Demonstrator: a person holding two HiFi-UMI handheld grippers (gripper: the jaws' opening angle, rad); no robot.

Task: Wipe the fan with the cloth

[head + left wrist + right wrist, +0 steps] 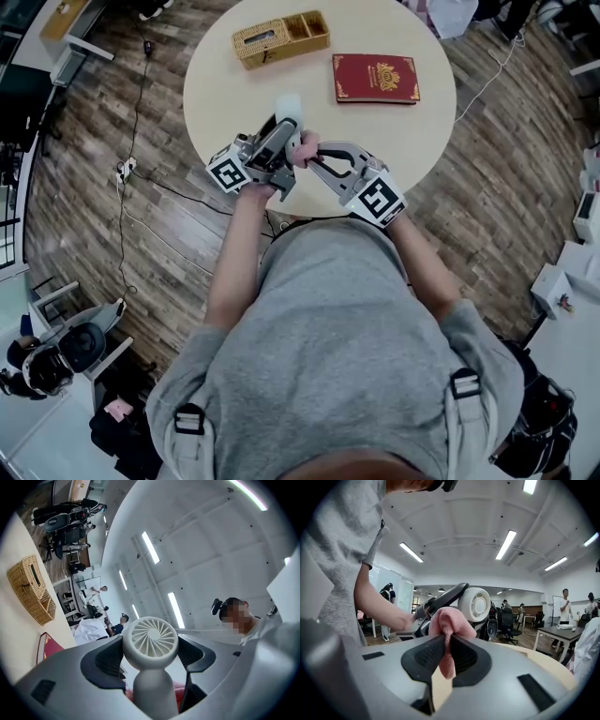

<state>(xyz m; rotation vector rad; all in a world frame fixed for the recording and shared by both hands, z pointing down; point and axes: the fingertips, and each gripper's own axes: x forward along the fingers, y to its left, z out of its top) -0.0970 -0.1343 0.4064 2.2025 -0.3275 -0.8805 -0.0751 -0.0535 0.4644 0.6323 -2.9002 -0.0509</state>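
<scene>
round table [422,122] lies bare near its 6 o'clock edge, basket [281,37] at 12, red book [375,78] at 1. over that edge left gripper [152,657] clamps the stem of the white fan [151,637]; right gripper [446,651] pinches the pink cloth [450,623] beside the fan, its jaws plain only in its own view.

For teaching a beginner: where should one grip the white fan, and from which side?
Grip the fan by the narrow handle below its round head, jaws closing from both sides, as the left gripper does. That leaves the wide head free for the cloth.
</scene>
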